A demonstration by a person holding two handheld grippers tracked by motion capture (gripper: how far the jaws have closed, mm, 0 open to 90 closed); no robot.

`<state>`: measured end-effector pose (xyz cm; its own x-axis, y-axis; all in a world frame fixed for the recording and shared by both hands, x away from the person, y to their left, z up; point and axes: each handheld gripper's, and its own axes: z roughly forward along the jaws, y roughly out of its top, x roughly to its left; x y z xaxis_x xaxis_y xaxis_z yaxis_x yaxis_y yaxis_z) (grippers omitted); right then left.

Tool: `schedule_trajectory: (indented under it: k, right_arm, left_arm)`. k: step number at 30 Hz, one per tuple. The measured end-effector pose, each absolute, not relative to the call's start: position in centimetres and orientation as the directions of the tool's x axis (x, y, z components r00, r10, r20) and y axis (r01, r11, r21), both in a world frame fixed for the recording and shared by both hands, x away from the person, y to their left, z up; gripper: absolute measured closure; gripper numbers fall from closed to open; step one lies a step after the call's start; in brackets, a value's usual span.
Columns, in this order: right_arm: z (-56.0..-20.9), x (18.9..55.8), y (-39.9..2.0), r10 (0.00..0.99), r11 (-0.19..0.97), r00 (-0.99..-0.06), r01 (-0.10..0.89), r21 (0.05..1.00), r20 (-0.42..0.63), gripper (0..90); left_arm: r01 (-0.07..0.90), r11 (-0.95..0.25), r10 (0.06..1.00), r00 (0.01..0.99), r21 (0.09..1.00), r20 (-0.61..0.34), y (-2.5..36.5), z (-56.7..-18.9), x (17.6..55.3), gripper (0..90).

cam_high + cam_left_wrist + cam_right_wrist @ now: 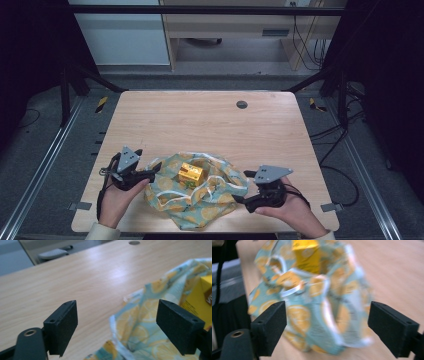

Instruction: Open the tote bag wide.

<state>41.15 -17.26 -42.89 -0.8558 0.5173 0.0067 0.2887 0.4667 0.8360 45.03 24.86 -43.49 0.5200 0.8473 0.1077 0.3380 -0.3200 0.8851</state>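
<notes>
While jaws gape, lemon-print cloth (pixel 200 192) between left gripper (pixel 152 168), right gripper (pixel 242 187)

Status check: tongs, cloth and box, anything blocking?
Left tongs open, right tongs open, nothing gripped. Lemon-print cloth bunched around yellow box, between both tongs. Table beyond shows no obstruction.

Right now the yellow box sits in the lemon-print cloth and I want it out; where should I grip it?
Come from above and pinch the small yellow cardboard box across its two longer sides. Its top stands clear, while the lemon-print cloth is bunched around its base.
</notes>
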Motion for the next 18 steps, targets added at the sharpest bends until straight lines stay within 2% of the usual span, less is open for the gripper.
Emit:
schedule_trajectory:
  k: [5,9,10,11,13,14,18]
  right_arm:
    - [-42.9,42.7,-20.2,0.669,0.383,-0.744,0.345,0.857,0.0,11.5]
    - [-44.2,44.2,-22.7,0.794,0.304,-0.608,0.411,0.859,0.011,8.2]
    - [-44.9,44.7,-23.7,0.836,0.287,-0.548,0.444,0.849,0.004,8.2]
    - [-44.9,44.7,-23.7,0.836,0.287,-0.548,0.444,0.849,0.004,8.2]
    - [-45.9,45.1,-24.5,0.874,0.263,-0.485,0.498,0.826,0.014,9.1]
    - [-46.6,45.4,-25.2,0.898,0.277,-0.44,0.541,0.794,-0.013,9.9]
    - [-47.1,45.6,-26.0,0.92,0.256,-0.392,0.59,0.766,-0.005,11.3]
  left_arm:
    - [0.376,-0.283,0.897,0.43,0.882,0.103,27.1,-43.7,45.6,11.9]
    - [0.433,-0.264,0.921,0.379,0.862,0.092,29.0,-44.6,46.3,9.3]
    - [0.451,-0.259,0.93,0.354,0.854,0.095,29.8,-44.9,46.6,7.9]
    - [0.451,-0.259,0.93,0.354,0.854,0.095,29.8,-44.9,46.6,7.8]
    - [0.468,-0.243,0.94,0.331,0.85,0.086,30.6,-45.2,46.8,7.7]
    - [0.479,-0.235,0.943,0.324,0.846,0.078,30.9,-45.4,46.9,7.4]
    - [0.523,-0.211,0.95,0.308,0.826,0.048,31.7,-46.0,47.3,7.2]
